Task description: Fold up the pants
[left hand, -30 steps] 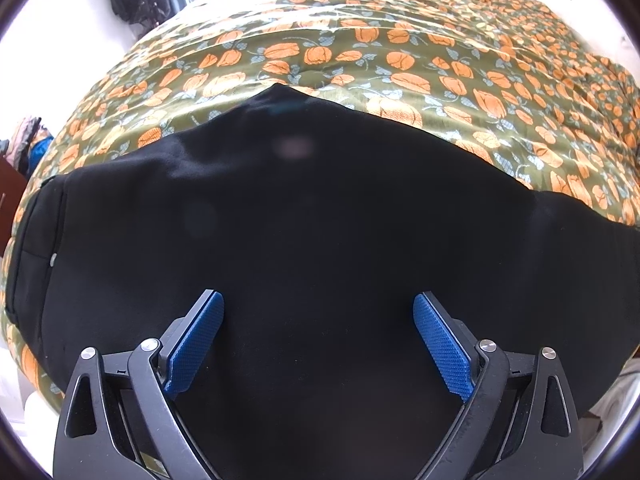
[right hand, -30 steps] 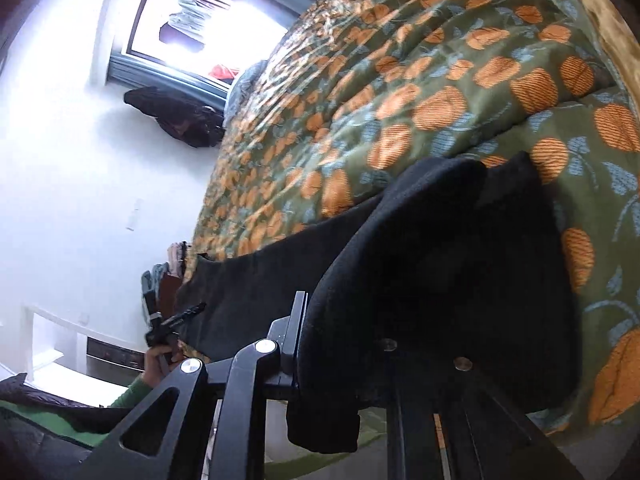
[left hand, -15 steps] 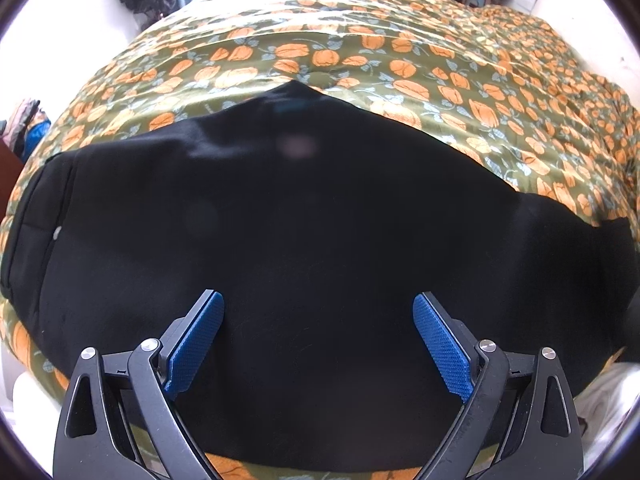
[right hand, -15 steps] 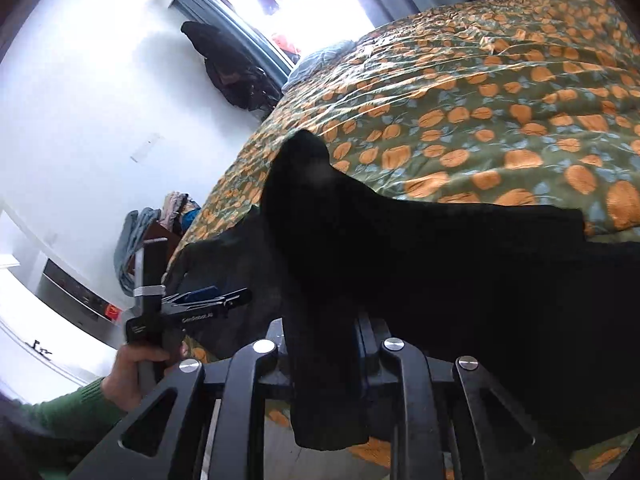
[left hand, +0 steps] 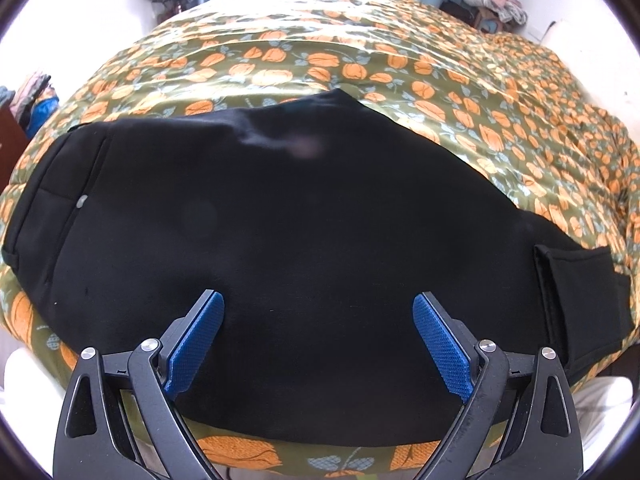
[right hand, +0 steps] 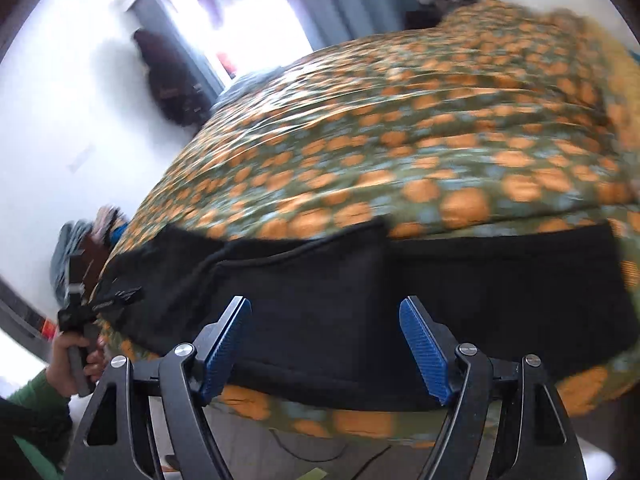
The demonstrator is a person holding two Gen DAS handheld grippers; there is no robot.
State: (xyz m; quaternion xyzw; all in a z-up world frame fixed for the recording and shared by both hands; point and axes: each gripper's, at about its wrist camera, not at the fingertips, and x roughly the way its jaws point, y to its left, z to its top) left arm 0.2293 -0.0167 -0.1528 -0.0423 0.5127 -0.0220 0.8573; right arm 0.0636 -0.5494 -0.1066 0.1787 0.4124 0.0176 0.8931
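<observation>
Black pants [left hand: 300, 232] lie flat across the near edge of a bed, waistband at the left and a folded-back leg end [left hand: 580, 292] at the right. My left gripper [left hand: 318, 312] hovers above the middle of the pants, open, its blue pads [left hand: 200, 328] apart with nothing between them. In the blurred right wrist view the pants [right hand: 400, 292] stretch across the bed edge, one layer lying over another. My right gripper [right hand: 324, 320] is above them with its jaws opening and nothing between the pads. The left gripper [right hand: 100, 304] also shows far left, held in a hand.
The bed carries a green quilt with orange flowers [left hand: 360, 52]. A window with curtains [right hand: 240, 20] and dark hanging clothes [right hand: 176, 80] are behind it. Piled clothing [left hand: 496, 0] sits at the far right corner. A green-sleeved arm [right hand: 36, 396] is at lower left.
My right gripper has let go of the pant leg, which now lies on the pants, and has opened and pulled back. The left gripper drifted slightly, still open.
</observation>
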